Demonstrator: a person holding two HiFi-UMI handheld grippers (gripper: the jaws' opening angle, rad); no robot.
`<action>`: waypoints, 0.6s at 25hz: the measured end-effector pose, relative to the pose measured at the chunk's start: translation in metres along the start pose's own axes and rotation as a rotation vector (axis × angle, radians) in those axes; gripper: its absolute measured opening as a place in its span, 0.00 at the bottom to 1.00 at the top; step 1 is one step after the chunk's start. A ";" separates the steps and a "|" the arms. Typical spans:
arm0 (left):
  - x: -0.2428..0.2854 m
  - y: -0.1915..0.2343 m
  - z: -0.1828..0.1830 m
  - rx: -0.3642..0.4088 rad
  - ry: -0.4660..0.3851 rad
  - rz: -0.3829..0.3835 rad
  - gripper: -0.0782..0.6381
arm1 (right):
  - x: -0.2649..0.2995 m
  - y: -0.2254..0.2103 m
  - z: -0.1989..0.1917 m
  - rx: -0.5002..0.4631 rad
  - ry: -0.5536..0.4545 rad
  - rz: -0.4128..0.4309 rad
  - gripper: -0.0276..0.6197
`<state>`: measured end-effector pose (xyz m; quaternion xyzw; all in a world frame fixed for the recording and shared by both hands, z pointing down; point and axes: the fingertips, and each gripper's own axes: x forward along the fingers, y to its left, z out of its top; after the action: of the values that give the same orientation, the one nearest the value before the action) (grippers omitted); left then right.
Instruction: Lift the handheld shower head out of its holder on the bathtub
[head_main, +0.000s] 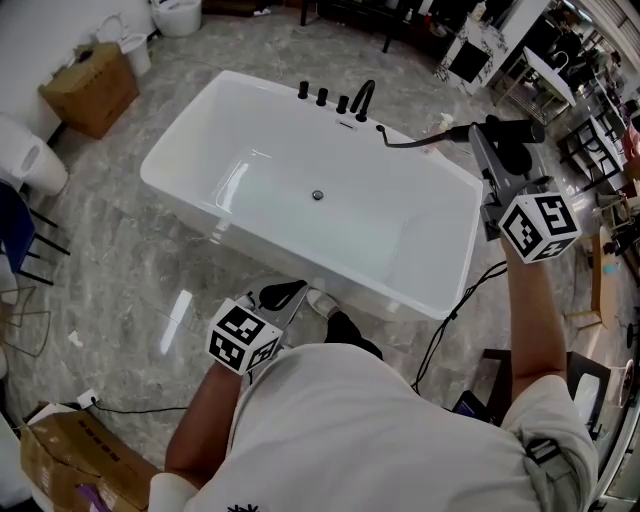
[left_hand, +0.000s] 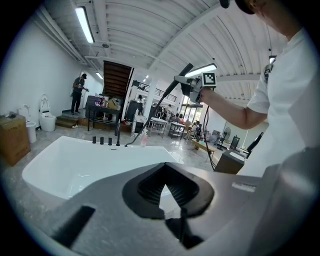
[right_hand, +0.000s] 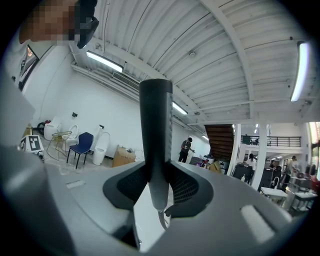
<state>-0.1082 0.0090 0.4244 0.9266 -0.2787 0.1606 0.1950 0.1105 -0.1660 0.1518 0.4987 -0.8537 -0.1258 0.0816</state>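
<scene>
The black handheld shower head (head_main: 512, 136) is off the tub deck, up in the air past the white bathtub's (head_main: 200, 150) far right corner. My right gripper (head_main: 492, 160) is shut on its handle. In the right gripper view the dark handle (right_hand: 155, 125) stands upright between the pads, with the hose leaving below. The black hose (head_main: 415, 142) runs from the handle back to the deck beside the black faucet (head_main: 362, 100). My left gripper (head_main: 284, 297) hangs low by the tub's near side, jaws closed with nothing in them. The left gripper view shows the raised shower head (left_hand: 176, 83).
Black knobs (head_main: 322, 97) line the tub's far rim. A cardboard box (head_main: 90, 88) and a toilet (head_main: 25, 160) stand at the left, and a blue chair (head_main: 15, 235) nearer. Another box (head_main: 70, 455) sits at the lower left. A cable (head_main: 450, 320) trails over the marble floor.
</scene>
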 end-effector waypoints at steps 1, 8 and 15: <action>0.001 0.000 0.000 -0.001 0.001 -0.001 0.12 | 0.000 -0.001 -0.001 -0.001 0.001 0.001 0.27; 0.009 -0.001 0.004 -0.004 0.004 0.000 0.12 | -0.001 -0.008 -0.004 0.003 0.004 0.010 0.27; 0.016 0.006 0.009 -0.012 0.006 0.003 0.12 | 0.007 -0.015 -0.004 0.008 -0.001 0.016 0.27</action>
<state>-0.0974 -0.0063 0.4246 0.9245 -0.2803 0.1617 0.2013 0.1205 -0.1800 0.1516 0.4923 -0.8581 -0.1220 0.0804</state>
